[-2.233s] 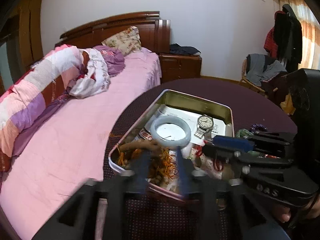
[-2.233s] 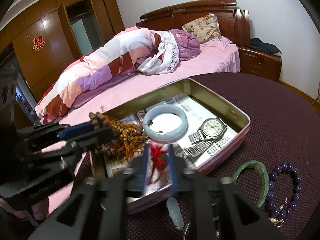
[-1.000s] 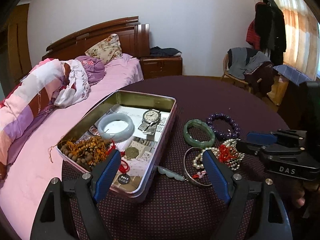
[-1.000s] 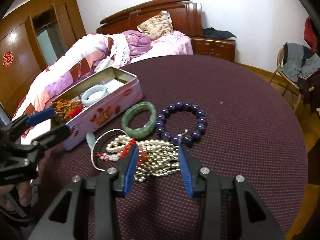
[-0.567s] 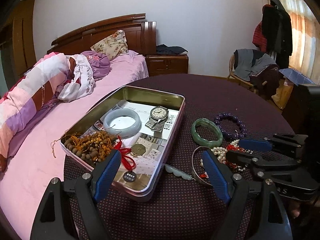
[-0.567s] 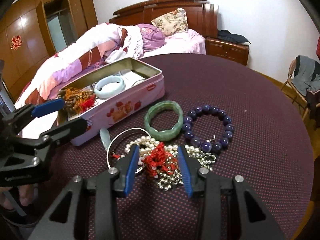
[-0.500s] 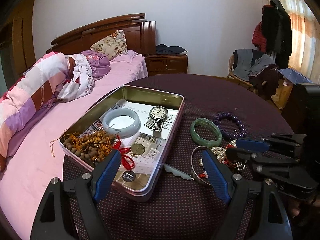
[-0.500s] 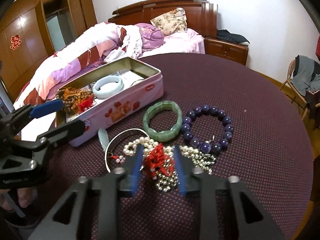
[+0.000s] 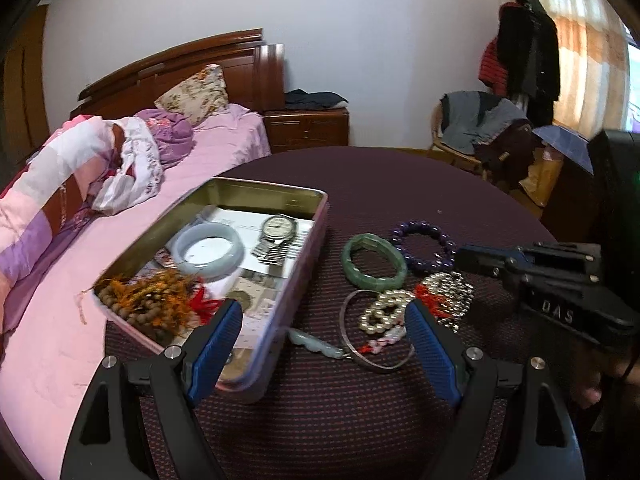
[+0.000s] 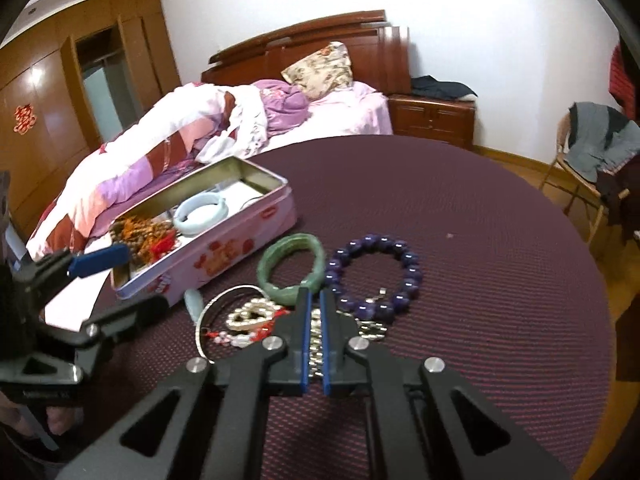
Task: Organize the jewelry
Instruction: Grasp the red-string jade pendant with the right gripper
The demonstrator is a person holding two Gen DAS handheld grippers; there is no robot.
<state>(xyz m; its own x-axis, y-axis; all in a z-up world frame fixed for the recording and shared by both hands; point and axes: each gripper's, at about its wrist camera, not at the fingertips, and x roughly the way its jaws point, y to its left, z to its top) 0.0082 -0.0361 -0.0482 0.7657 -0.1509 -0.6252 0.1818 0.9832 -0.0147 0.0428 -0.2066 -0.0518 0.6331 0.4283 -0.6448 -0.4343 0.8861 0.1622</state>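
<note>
Gripping: right tool point(image 10: 314, 320), fingers drawn almost together over the tangle of silver beads point(image 10: 320, 344) and red cord point(image 9: 430, 300) in the loose pile near the counter's point(image 10: 500, 280) front edge; a strand shows in the narrow gap, seemingly pinched, though how securely cannot be told. Left tool point(image 9: 322, 344): spread wide, holding nothing, poised over the near corner of the tin point(image 9: 304, 240). Tin, toward the counter's left edge, holds a pale bangle point(image 9: 210, 248), watch point(image 9: 276, 236) and wooden beads point(image 9: 148, 300). Loose beside it: green bangle point(image 10: 290, 268), purple bead bracelet point(image 10: 374, 276), thin wire hoop point(image 9: 372, 336), pale pendant point(image 9: 316, 344), pearl strand point(image 9: 384, 312). Risks: the pinched strand lies entangled with pearls and hoop, so lifting may drag neighbours along and scatter them; a thin bite on round beads may slip mid-carry; trailing loops may snag the tin's rim.
</note>
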